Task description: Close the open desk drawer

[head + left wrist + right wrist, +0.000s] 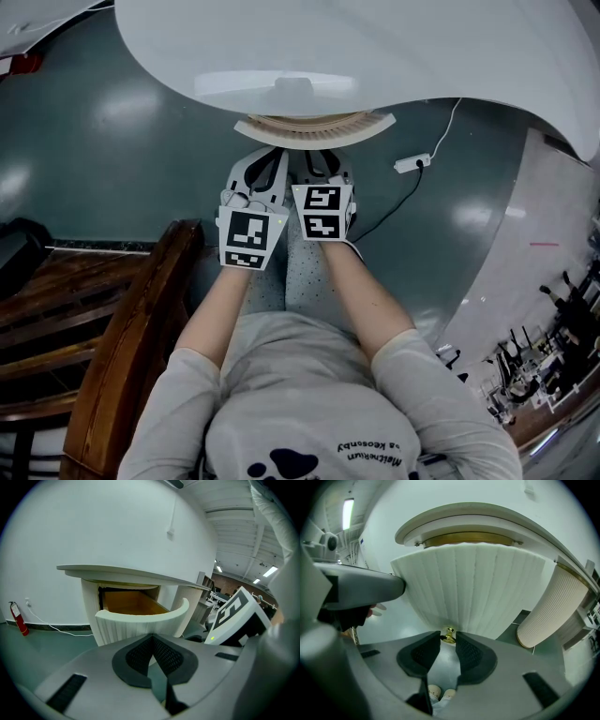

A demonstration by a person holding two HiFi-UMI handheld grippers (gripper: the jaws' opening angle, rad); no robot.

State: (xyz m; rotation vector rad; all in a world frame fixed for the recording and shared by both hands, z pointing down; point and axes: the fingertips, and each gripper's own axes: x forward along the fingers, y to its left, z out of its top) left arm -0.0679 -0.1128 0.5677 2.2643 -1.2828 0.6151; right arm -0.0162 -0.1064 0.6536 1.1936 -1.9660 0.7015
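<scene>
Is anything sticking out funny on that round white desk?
Yes. The drawer is pulled out from under the desk top, so you can see its brown wooden inside. Nothing looks spilled or broken.

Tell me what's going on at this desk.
A person faces a curved white desk with a gripper in each hand. The desk's drawer is pulled out, and its wooden inside shows in the left gripper view. The right gripper is up against the ribbed drawer front, jaws apart, with the brass knob at their tips. The left gripper is beside it, jaws together and empty. The drawer is not yet pushed in.
</scene>
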